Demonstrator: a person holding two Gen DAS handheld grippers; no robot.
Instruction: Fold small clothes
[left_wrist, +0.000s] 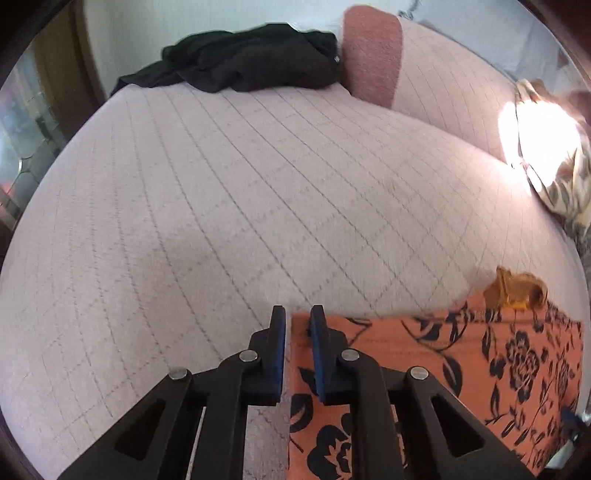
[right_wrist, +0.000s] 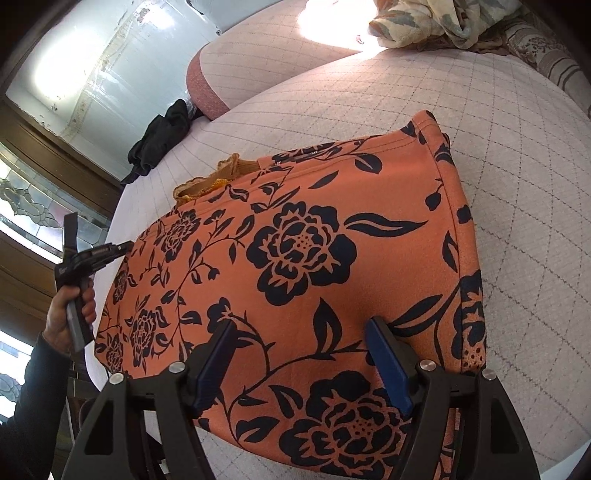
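The orange floral garment (right_wrist: 295, 266) lies spread flat on the quilted bed (left_wrist: 221, 192), its near hem hanging toward the bed's edge and a yellow lace trim (right_wrist: 207, 181) showing at its far end. The left gripper (left_wrist: 297, 321) stands at the garment's left edge with its jaws drawn narrow; a slim gap shows between the blue pads (left_wrist: 317, 354), and whether any cloth is pinched there cannot be told, since the edge appears to lie just beside and beneath the right-hand pad. In the right wrist view the same tool reaches that edge from the side, gripped by a hand (right_wrist: 74, 306) in a dark sleeve. The right gripper (right_wrist: 299, 332) hovers over the near part of the garment with its jaws wide and holds nothing. The step in hand is judged to be taking the left edge for a fold across the middle. To do it well, both layers of the hem should sit between the pads before lifting; the right gripper would do best to take the matching near corner, so that the edge rises level and no crease is dragged in. A black garment (left_wrist: 251, 55) and a pillow (left_wrist: 373, 51) lie well apart, at the bed's far side.
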